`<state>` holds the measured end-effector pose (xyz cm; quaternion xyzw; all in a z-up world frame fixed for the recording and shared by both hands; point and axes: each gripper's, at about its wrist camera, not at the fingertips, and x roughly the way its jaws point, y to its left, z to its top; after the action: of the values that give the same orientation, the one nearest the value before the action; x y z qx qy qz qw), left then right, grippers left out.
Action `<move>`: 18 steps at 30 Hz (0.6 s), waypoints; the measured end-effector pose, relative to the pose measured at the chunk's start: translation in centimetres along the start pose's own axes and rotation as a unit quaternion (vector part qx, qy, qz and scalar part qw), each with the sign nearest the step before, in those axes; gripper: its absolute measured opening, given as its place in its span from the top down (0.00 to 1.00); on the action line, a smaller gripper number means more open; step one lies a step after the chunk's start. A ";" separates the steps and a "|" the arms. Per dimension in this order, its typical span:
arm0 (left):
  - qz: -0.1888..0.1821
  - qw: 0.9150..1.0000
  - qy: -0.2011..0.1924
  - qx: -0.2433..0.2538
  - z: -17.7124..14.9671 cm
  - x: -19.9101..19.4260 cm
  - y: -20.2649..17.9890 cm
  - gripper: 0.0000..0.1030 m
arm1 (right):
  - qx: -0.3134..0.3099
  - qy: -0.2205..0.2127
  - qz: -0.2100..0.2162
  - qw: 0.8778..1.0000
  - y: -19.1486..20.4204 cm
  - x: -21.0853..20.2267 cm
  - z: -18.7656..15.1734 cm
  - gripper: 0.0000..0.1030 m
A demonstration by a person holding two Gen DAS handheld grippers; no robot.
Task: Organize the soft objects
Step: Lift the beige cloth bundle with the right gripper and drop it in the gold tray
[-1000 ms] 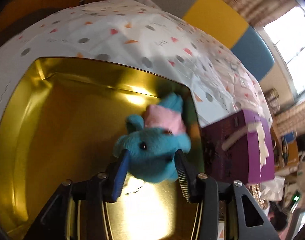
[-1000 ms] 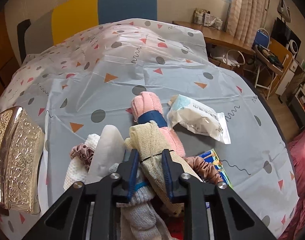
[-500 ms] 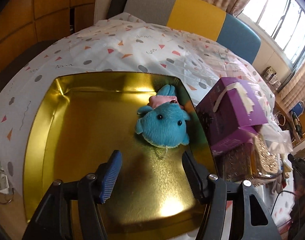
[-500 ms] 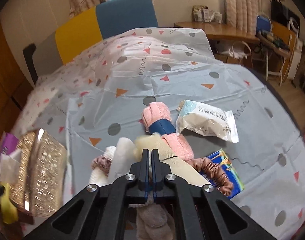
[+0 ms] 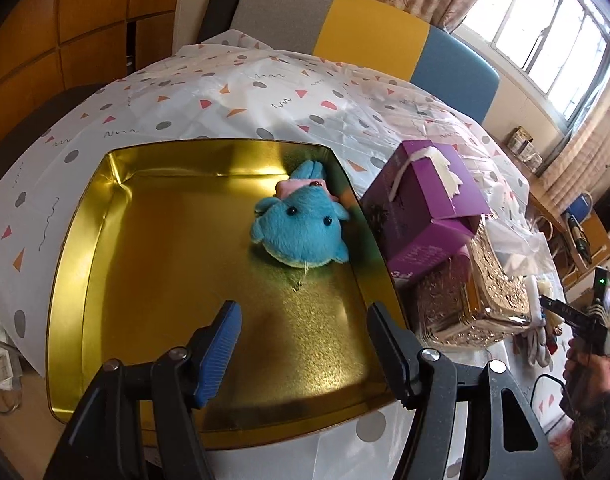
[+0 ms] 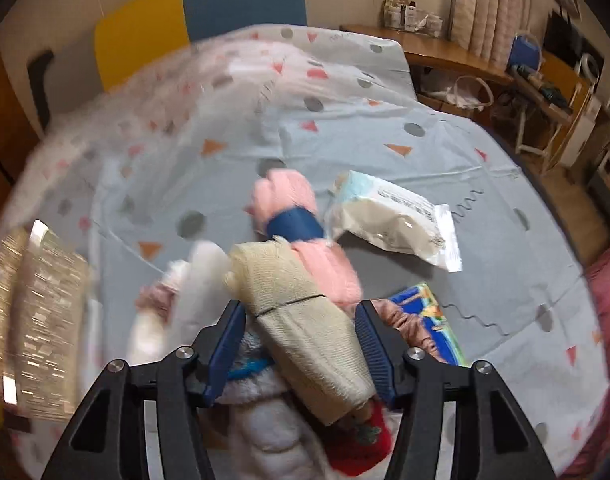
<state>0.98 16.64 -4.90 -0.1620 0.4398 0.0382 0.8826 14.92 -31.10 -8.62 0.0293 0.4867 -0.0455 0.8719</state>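
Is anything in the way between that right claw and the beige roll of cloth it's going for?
Nothing visible. The beige roll already lies between the opening jaws of the right gripper, atop the pile, pads not pressing it.

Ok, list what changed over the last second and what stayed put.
The left gripper let go of the blue plush toy, left it in the gold tin and backed off, jaws opening. The right gripper pinched shut, and is now opening around the beige cloth roll. The pile and tissue pack stayed.
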 end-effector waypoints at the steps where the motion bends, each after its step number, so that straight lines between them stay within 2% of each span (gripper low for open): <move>1: -0.001 1.000 0.001 0.001 -0.1 0.0 0.0 0.36 | 0.008 -0.001 0.011 1.000 -0.3 -0.1 0.0 0.47; 2: -0.001 1.000 0.000 0.001 -0.3 -0.1 0.0 0.36 | 0.020 -0.001 0.020 1.000 -0.6 -0.2 -0.1 0.50; 3: -0.002 1.000 0.001 0.000 -0.3 -0.1 0.1 0.36 | 0.029 -0.002 0.034 0.999 -1.0 -0.4 -0.1 0.63; 5: -0.004 1.000 0.000 -0.003 -0.4 -0.3 0.2 0.36 | 0.035 -0.009 0.051 0.998 -1.0 -0.9 -0.2 0.80; 8: -0.002 1.000 -0.005 -0.003 -0.5 -0.8 0.4 0.36 | 0.040 -0.012 0.055 0.998 -0.9 -1.2 -0.2 0.86; 11: 0.005 1.000 -0.013 0.004 -0.7 -1.5 0.4 0.35 | 0.075 -0.032 0.072 0.994 -1.9 -2.1 0.1 0.90; 13: 0.006 1.000 -0.018 0.002 -0.7 -1.8 0.7 0.33 | 0.105 -0.038 0.086 0.990 -3.0 -2.4 0.2 0.91; 15: 0.004 1.000 -0.022 -0.003 -0.6 -2.2 1.0 0.33 | 0.141 -0.044 0.118 0.982 -4.1 -2.9 0.3 0.93; 18: 0.005 1.000 -0.030 -0.002 -0.5 -2.5 1.3 0.32 | 0.156 -0.063 0.135 0.976 -4.6 -4.6 0.5 0.93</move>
<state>-1.25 17.92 -3.54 -0.1607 0.4142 0.0486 0.8946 12.43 -35.50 -4.50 0.2276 0.4095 -0.0046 0.8834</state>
